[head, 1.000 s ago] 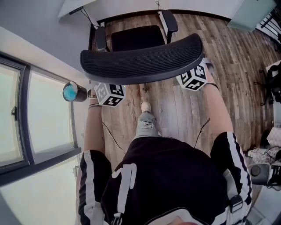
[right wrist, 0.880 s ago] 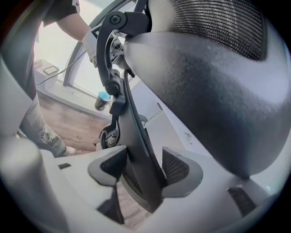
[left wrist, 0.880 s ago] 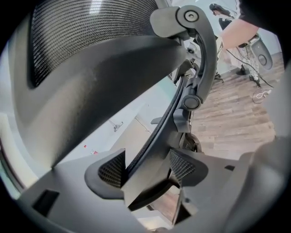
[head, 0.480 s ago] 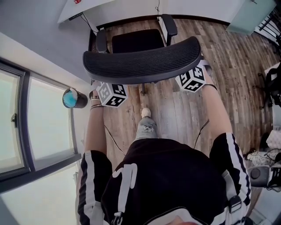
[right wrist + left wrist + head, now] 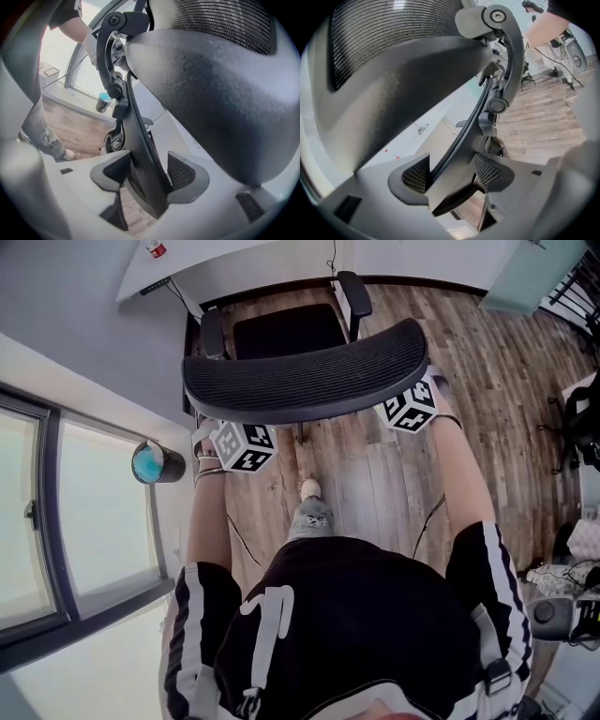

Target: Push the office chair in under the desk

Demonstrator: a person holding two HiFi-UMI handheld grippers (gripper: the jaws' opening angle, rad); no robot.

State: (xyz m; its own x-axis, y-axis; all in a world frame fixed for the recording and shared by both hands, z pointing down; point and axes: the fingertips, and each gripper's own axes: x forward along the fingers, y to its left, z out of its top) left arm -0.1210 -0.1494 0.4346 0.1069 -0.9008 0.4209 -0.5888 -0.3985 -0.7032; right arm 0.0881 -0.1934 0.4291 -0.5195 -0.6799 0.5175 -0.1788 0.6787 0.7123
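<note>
**A:** How far along is the job judged to be?

**B:** About midway. The office chair (image 5: 305, 381) is gripped by its backrest, and the counter (image 5: 225, 263) is seen ahead of both claws. The seat (image 5: 286, 331) lies just short of the counter's edge, almost all of it in plain sight.

**A:** And what is left?

**B:** The seat has yet to be run in under the counter. Both armrests (image 5: 354, 296) are seen out in the open, between the claws and the counter — so the greater part of the push is reckoned to remain.

**A:** How are the claws set?

**B:** The left claw (image 5: 452, 171) is closed on the backrest's frame, with the dark strut pinched between its two pads. The right claw (image 5: 143, 171) is held wide, yet the frame's edge is wedged between its pads — a grip is judged there too.

**A:** What is counted?

**B:** One chair, with one backrest, one seat and two armrests. One counter and two claws are counted, one at each end of the backrest. One blue-topped cylinder (image 5: 150, 463) is noted on the floor, out beyond the left claw.
</note>
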